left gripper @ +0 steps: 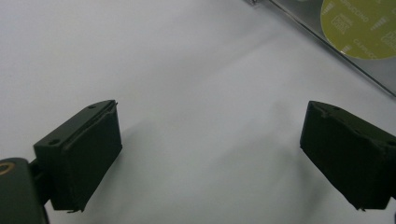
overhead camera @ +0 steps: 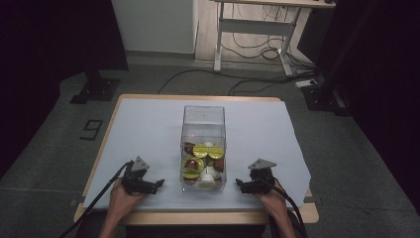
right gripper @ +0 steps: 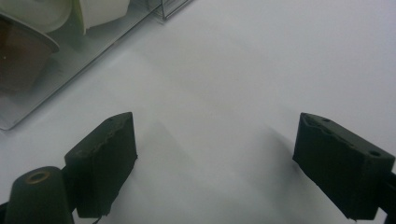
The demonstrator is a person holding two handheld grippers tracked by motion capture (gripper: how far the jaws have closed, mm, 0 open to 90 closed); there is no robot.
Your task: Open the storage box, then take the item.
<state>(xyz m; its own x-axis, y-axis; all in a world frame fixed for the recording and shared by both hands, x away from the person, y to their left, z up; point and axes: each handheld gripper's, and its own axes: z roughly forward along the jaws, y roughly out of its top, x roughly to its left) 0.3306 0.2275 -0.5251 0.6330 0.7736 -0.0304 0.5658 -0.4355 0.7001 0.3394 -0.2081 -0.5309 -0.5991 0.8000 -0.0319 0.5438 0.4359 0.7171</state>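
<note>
A clear plastic box (overhead camera: 203,119) stands in the middle of the white-covered table (overhead camera: 148,129). It holds several coffee capsules (overhead camera: 200,151) with yellow lids, brown bodies and white bodies. My left gripper (overhead camera: 157,186) rests low on the sheet just left of the box, jaws open and pointing toward it. In the left gripper view the gripper (left gripper: 210,123) holds nothing, and a yellow capsule lid (left gripper: 362,25) shows through the box wall. My right gripper (overhead camera: 240,185) lies to the right of the box, also open. In the right gripper view the gripper (right gripper: 215,123) is empty, with a brown capsule (right gripper: 21,56) behind the box wall.
The wooden table edge (overhead camera: 198,217) runs close under both hands. Beyond the table are a desk frame (overhead camera: 257,29), floor cables (overhead camera: 208,74) and black stand bases (overhead camera: 96,89). Bare white sheet lies on both sides of the box.
</note>
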